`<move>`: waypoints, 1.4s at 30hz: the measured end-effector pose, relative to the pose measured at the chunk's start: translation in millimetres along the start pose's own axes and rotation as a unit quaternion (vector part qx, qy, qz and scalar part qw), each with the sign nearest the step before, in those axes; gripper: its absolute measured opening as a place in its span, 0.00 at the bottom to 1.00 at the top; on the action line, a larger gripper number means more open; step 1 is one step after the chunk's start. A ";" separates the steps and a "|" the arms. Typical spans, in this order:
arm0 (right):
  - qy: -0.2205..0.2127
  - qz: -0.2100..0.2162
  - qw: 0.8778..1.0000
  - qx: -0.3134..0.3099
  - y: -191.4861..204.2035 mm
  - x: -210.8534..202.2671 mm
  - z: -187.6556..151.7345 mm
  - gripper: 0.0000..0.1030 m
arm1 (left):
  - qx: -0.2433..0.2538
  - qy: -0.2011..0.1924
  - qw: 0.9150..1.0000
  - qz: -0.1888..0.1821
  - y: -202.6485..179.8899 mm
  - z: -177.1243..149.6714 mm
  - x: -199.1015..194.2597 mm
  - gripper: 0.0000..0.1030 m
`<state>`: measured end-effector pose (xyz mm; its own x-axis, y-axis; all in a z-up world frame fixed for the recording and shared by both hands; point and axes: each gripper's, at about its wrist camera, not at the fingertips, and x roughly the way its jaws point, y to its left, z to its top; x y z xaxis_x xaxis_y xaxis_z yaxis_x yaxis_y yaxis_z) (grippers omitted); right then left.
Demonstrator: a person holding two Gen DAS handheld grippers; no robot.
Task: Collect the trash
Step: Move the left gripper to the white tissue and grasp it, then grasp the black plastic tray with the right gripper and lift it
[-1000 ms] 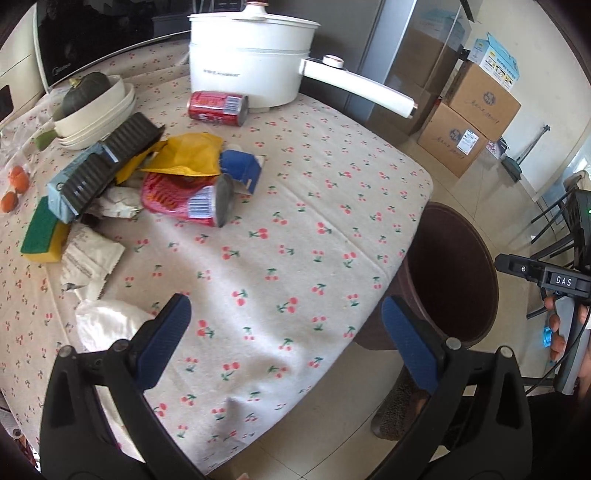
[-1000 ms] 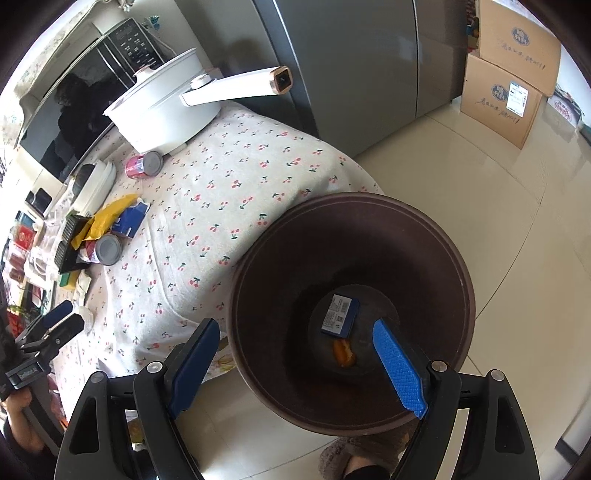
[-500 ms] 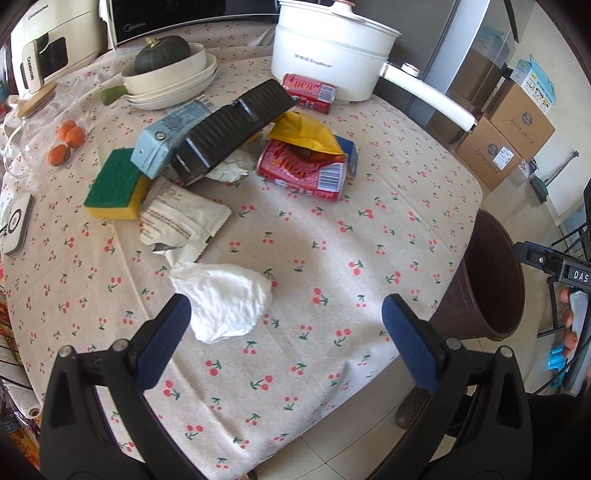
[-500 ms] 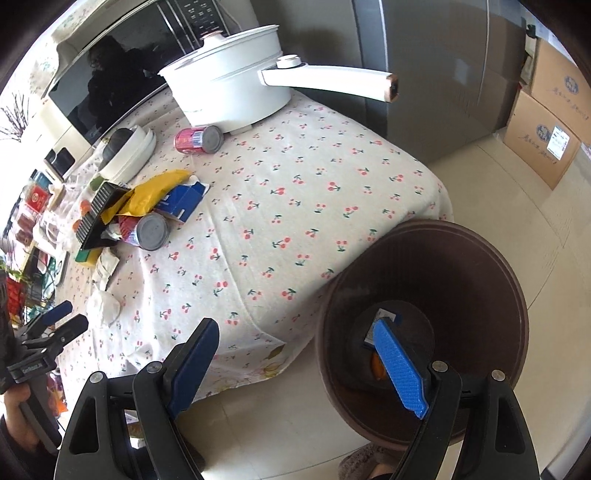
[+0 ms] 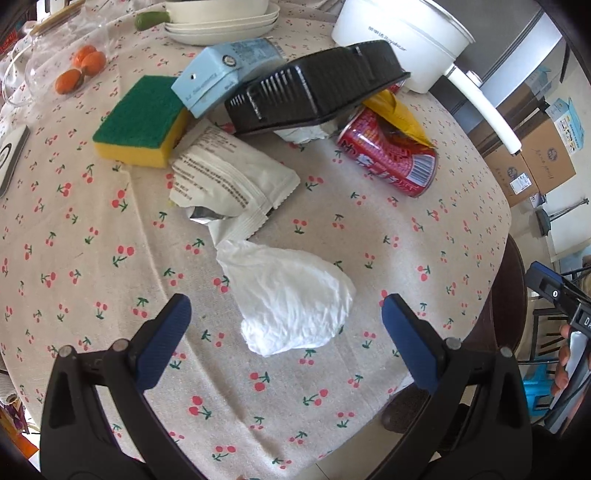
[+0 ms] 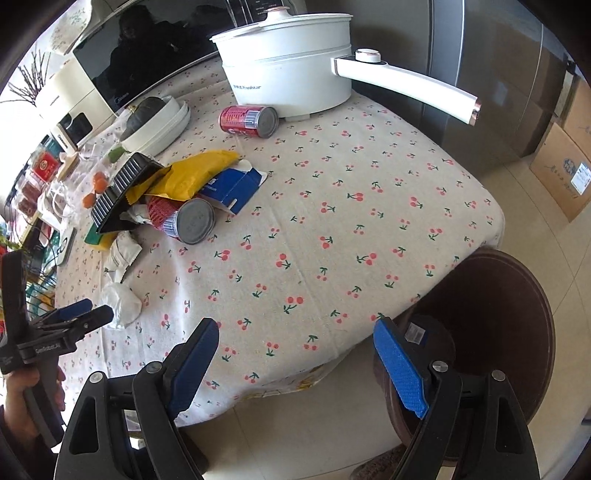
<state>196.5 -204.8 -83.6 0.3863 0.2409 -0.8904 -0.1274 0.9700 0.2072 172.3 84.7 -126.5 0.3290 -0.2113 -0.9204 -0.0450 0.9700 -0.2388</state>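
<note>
A crumpled white tissue (image 5: pixel 288 295) lies on the cherry-print tablecloth (image 5: pixel 369 236). My left gripper (image 5: pixel 286 306) hangs open just above it, one finger on each side, pads apart from it. Beyond it lie a torn white wrapper (image 5: pixel 229 181), a red can (image 5: pixel 388 155), a yellow packet (image 5: pixel 397 110) and a black tray (image 5: pixel 314 88). My right gripper (image 6: pixel 295 326) is open and empty over the table's near edge. The brown bin (image 6: pixel 498 295) stands on the floor to its right, with a small blue box (image 6: pixel 415 334) inside.
A white pot (image 6: pixel 291 74) with a long handle, a second red can (image 6: pixel 247 120) and a blue carton (image 6: pixel 232 188) sit farther back. A green-yellow sponge (image 5: pixel 144 114), a light blue box (image 5: pixel 225 70) and stacked plates (image 5: pixel 221 26) are at the left. Cardboard boxes (image 5: pixel 535 162) stand on the floor.
My left gripper came down and across the table until the tissue lay between its fingers. My right gripper left the bin's mouth and now hangs over the table edge. Both stayed open.
</note>
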 end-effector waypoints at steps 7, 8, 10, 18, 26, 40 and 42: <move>0.011 -0.009 1.000 0.007 -1.2 10.3 1.1 0.85 | 0.020 0.014 1.000 -0.001 -12.7 -2.2 10.2 0.77; 0.012 -0.010 1.000 0.009 -2.4 11.3 1.3 0.85 | 0.028 0.013 1.000 -0.003 -15.9 -2.7 9.9 0.67; 0.014 -0.012 1.000 0.015 -5.1 12.7 1.9 0.85 | 0.038 0.014 0.999 -0.010 -19.2 -2.6 9.9 0.51; 0.008 -0.009 0.999 0.038 -7.0 12.0 6.6 0.85 | 0.049 -0.001 0.998 -0.040 -18.9 -4.0 -10.4 0.26; -0.009 0.012 0.999 0.046 17.3 8.9 16.7 0.85 | 0.037 -0.057 0.997 -0.043 3.5 -2.2 -51.8 0.22; -0.017 0.109 0.993 0.048 119.4 28.7 75.2 0.85 | 0.016 -0.129 0.991 -0.004 42.9 -0.5 -94.0 0.22; -0.016 0.116 0.992 0.047 136.2 35.9 86.7 0.85 | 0.014 -0.129 0.992 -0.009 46.3 -0.7 -94.0 0.22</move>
<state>272.2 -61.2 -52.2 0.3847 0.4576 -0.8016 -0.1312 0.8868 0.4432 138.7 149.5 -51.3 0.5595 -0.1938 -0.8059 -0.0125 0.9702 -0.2420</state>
